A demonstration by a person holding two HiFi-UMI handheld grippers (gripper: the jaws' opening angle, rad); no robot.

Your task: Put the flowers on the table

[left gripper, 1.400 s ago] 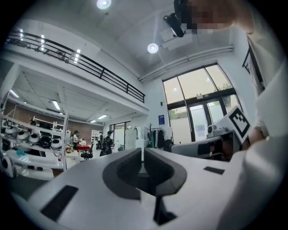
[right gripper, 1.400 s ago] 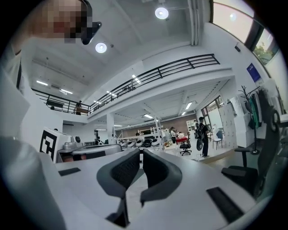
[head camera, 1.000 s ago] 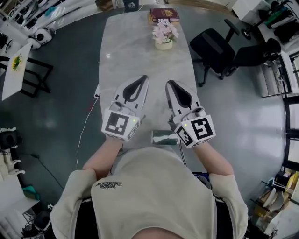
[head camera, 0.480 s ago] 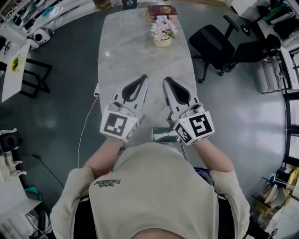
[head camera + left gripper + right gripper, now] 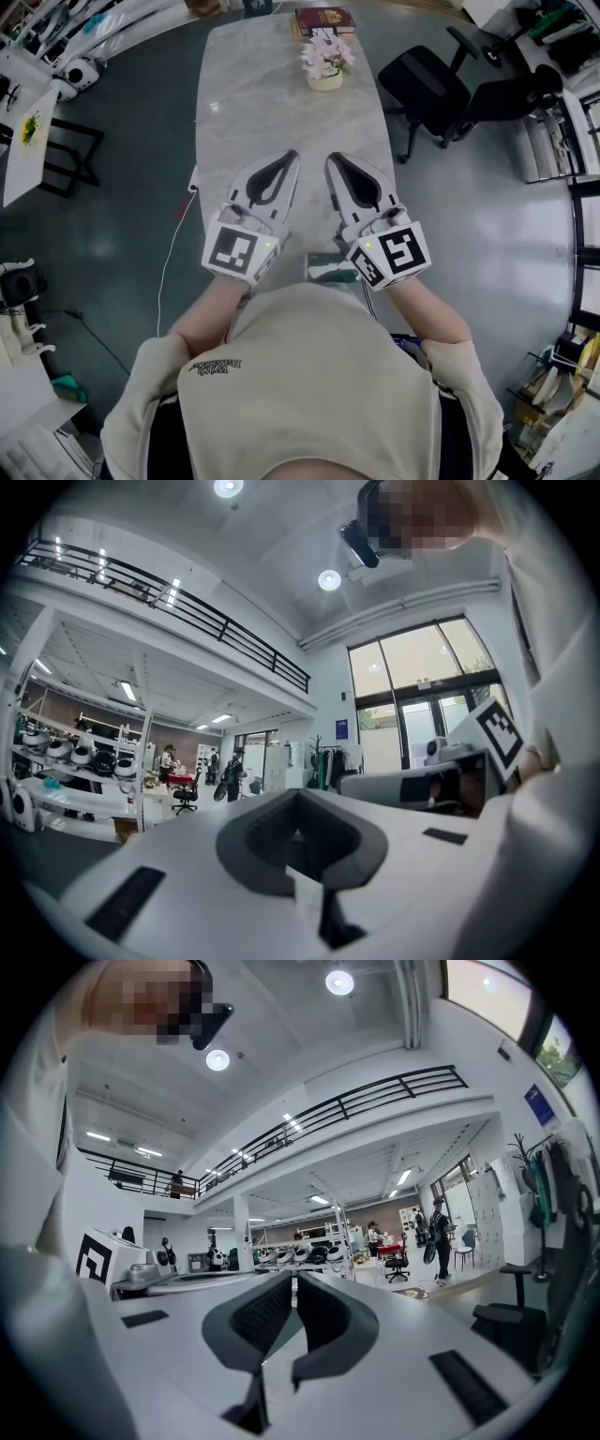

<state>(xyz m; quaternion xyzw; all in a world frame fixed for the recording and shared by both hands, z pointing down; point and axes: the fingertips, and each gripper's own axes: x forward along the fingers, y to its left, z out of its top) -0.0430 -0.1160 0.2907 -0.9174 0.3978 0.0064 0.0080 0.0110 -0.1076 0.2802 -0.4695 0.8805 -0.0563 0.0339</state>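
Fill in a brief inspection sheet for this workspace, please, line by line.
Surface: pale marble table, long and narrow.
Job's things: potted pink flowers upright at the table's far end.
Clutter: dark red book just beyond the flowers; small green thing at the near edge, partly hidden.
Grippers: left gripper and right gripper both shut, empty, side by side over the table.
Cables: white cable on the floor left of the table.
Surroundings: black office chair right of the table.

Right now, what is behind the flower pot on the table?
A dark red book lies just behind the flower pot, at the table's far end. The blossoms hide the spot between pot and book, so contact cannot be told.
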